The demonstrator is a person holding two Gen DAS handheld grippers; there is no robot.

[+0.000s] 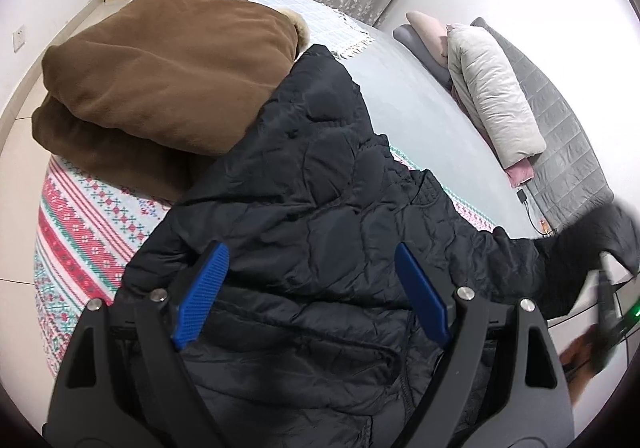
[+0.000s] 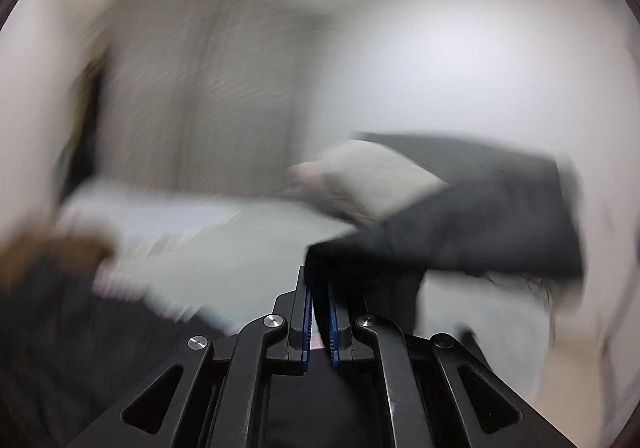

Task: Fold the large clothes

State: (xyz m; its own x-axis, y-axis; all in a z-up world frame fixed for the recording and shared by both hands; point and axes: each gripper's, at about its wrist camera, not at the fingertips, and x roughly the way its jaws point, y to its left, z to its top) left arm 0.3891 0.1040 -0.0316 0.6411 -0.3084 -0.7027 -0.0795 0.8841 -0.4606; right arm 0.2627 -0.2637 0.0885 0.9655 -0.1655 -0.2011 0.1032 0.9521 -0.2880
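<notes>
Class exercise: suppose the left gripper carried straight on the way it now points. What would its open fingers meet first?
Most likely the black quilted jacket, which fills the space between and ahead of the left gripper with its jaws wide apart. The folded brown blanket lies further off to the side. Exact depth is hard to judge.

Right wrist view: bed (image 2: pixel 240 248) motion-blurred

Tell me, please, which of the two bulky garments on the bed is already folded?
The brown fleece coat, folded into a stacked bundle at the bed's far-left edge. The black quilted jacket sprawls unfolded beneath the open left gripper.
</notes>
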